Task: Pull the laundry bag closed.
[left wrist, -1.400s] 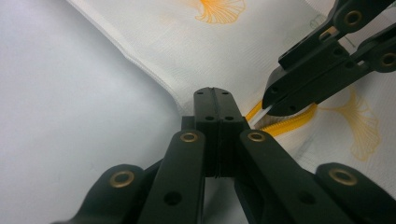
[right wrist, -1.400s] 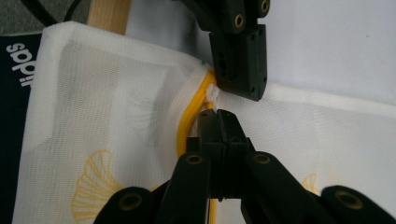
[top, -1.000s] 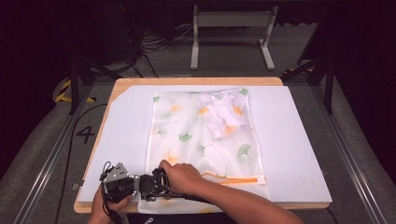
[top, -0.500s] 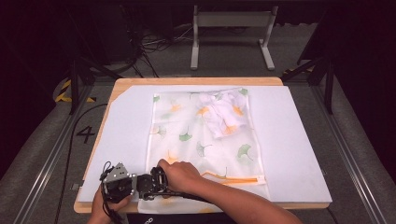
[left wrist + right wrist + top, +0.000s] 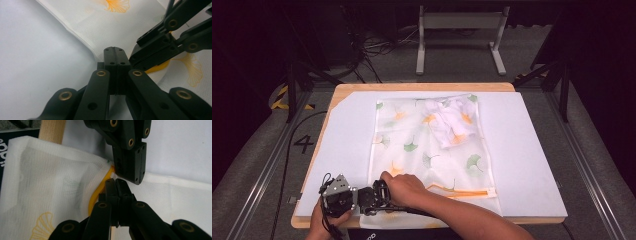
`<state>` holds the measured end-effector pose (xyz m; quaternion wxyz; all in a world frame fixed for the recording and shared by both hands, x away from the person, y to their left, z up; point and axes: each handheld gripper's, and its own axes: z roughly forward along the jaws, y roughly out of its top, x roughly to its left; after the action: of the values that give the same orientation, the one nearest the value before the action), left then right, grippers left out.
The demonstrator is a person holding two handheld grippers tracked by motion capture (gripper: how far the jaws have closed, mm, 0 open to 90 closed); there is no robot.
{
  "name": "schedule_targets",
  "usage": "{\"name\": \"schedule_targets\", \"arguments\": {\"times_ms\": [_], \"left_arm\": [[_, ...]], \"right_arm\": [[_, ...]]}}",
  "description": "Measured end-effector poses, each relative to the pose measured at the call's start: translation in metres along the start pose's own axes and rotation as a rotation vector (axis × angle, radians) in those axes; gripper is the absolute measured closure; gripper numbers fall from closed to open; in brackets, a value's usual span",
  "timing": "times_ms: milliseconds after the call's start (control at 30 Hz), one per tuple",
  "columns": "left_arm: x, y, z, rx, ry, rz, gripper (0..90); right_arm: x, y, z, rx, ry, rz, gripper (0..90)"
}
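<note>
A: Where's the bag (image 5: 432, 150) right now?

B: Flat on the white sheet (image 5: 527, 150) that covers the worktop (image 5: 422, 87), with a bundle of cloth (image 5: 451, 122) inside near its far end. Both grippers are at the bag's near left corner, by the orange zip (image 5: 467, 192).

A: Are they holding it?

B: The left gripper (image 5: 117, 53) has its jaws pressed together on the corner's edge. The right gripper (image 5: 115, 185) is also clamped, pinching mesh right beside the orange zip end (image 5: 100, 192). The two sets of jaws nearly touch.

A: So how should this step go?

B: I'd judge they're working the zip at that corner. The left should anchor the fabric while the right draws along the zip line, low and parallel to the bag's near edge, so the mesh stays taut and doesn't bunch.

A: And the hands?

B: The left hand (image 5: 324, 222) comes in just left of the corner. The right forearm (image 5: 462, 217) crosses over the bag's near edge, hand (image 5: 404, 187) wrapped over its gripper.
</note>
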<state>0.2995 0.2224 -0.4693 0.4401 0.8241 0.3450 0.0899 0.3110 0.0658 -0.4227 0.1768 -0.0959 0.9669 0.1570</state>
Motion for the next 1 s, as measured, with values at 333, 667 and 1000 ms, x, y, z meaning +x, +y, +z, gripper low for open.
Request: {"name": "schedule_targets", "arguments": {"times_ms": [333, 667, 1000], "left_arm": [[0.000, 0.000, 0.000, -0.001, 0.002, 0.002, 90.0], [-0.001, 0.001, 0.001, 0.005, 0.006, 0.008, 90.0], [0.004, -0.004, -0.005, -0.034, -0.025, -0.038, 90.0]], "right_arm": [[0.003, -0.005, -0.003, -0.033, -0.010, 0.005, 89.6], [0.004, -0.007, -0.004, -0.043, -0.018, 0.008, 89.6], [0.002, -0.011, -0.004, -0.067, -0.013, 0.024, 89.4]]}}
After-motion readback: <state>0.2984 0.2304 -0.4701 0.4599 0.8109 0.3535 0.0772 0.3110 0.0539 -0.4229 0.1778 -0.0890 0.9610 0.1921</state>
